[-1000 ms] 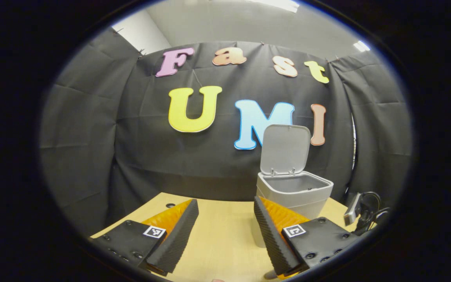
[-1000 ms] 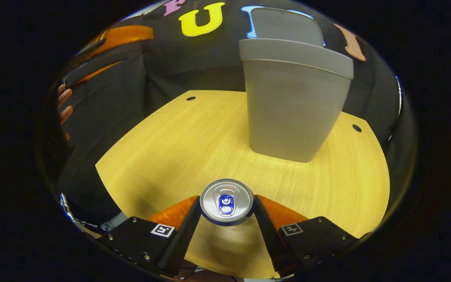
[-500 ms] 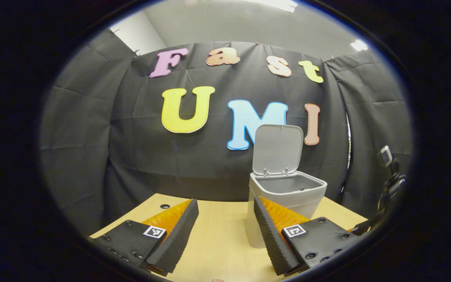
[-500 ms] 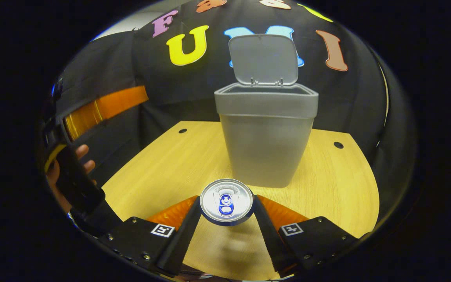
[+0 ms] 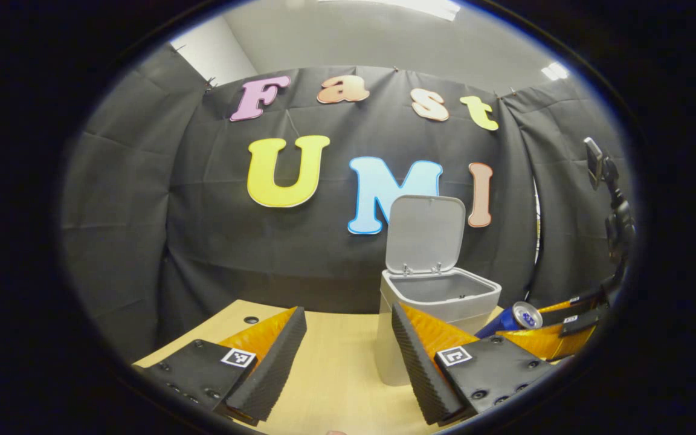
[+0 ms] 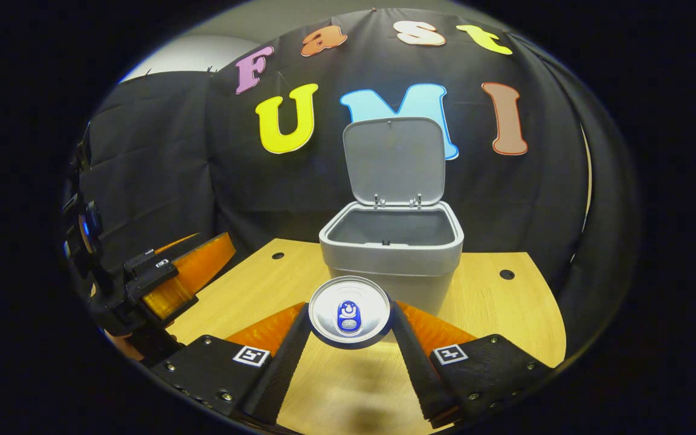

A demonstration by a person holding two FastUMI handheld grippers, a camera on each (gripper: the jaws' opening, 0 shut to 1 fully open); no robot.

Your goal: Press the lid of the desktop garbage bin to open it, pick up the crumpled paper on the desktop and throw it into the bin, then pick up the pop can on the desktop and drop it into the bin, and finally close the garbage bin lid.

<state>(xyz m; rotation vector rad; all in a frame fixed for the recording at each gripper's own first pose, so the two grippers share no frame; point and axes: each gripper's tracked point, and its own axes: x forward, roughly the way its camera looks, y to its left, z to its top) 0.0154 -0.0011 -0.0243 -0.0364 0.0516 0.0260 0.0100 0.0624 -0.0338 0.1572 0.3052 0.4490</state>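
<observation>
A grey bin (image 6: pixel 391 254) stands on the wooden desk with its lid (image 6: pixel 394 158) tipped up and back. My right gripper (image 6: pixel 350 314) is shut on a pop can (image 6: pixel 349 310), whose silver top faces the camera, held above the desk in front of the bin. In the left gripper view the bin (image 5: pixel 438 302) is ahead to the right, and the can (image 5: pixel 512 318) shows beside it in the right gripper (image 5: pixel 556 329). My left gripper (image 5: pixel 348 356) is open over the desk with nothing between its fingers.
The wooden desk (image 6: pixel 505 314) has small round holes near its back corners (image 6: pixel 506 274). Black cloth walls close in behind and on both sides. The left gripper (image 6: pixel 167 281) and the hand holding it sit at the desk's left edge in the right gripper view.
My right gripper has risen with the can, so the bin's open mouth is now seen from above. The can has come into sight at the right in the left gripper view.
</observation>
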